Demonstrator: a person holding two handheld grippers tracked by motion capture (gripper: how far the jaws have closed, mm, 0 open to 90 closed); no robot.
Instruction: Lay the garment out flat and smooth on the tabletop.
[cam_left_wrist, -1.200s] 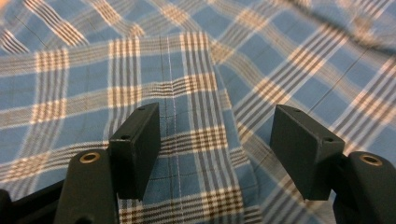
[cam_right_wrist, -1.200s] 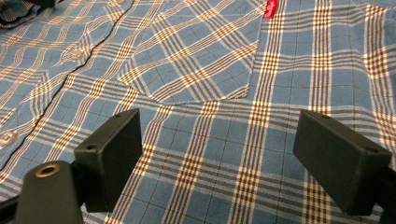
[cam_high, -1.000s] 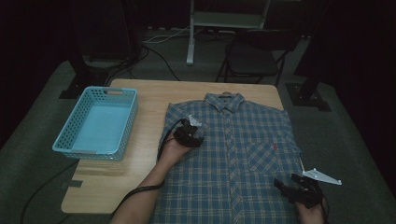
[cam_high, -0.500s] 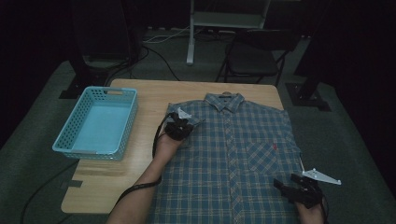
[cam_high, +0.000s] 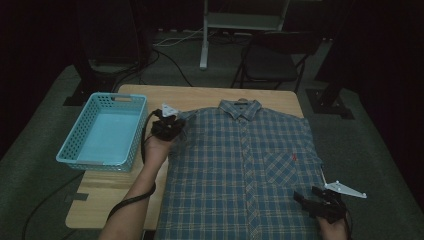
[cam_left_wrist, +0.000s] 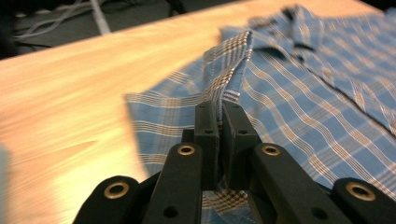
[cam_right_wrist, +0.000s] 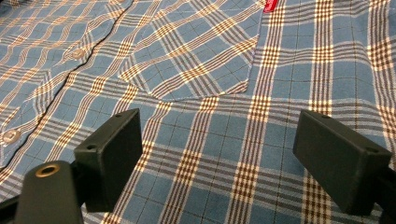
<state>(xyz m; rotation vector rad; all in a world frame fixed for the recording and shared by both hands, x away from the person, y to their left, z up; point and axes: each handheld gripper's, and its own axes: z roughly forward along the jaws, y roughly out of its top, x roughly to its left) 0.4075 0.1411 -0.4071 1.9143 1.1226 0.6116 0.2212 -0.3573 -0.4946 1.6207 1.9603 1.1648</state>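
1. A blue plaid shirt (cam_high: 240, 175) lies spread flat, front up and buttoned, over the right half of a wooden table (cam_high: 200, 97) in the middle of the high view — its collar points toward the top of the frame.
2. The left gripper (cam_high: 167, 126) sits at the shirt's upper left corner in the high view, by the shoulder. In the left gripper view its jaws are pressed together on a raised fold of the shirt (cam_left_wrist: 229, 84), which stands up in a ridge just ahead of them.
3. The right gripper (cam_high: 320, 202) is at the lower right of the high view, over the shirt's lower edge. In the right gripper view its jaws stand wide apart with nothing between them — only plaid cloth below, the chest pocket (cam_right_wrist: 196, 60) near the top centre.
4. A light blue plastic basket (cam_high: 102, 132) rests on the table's left end, just beside the left gripper.
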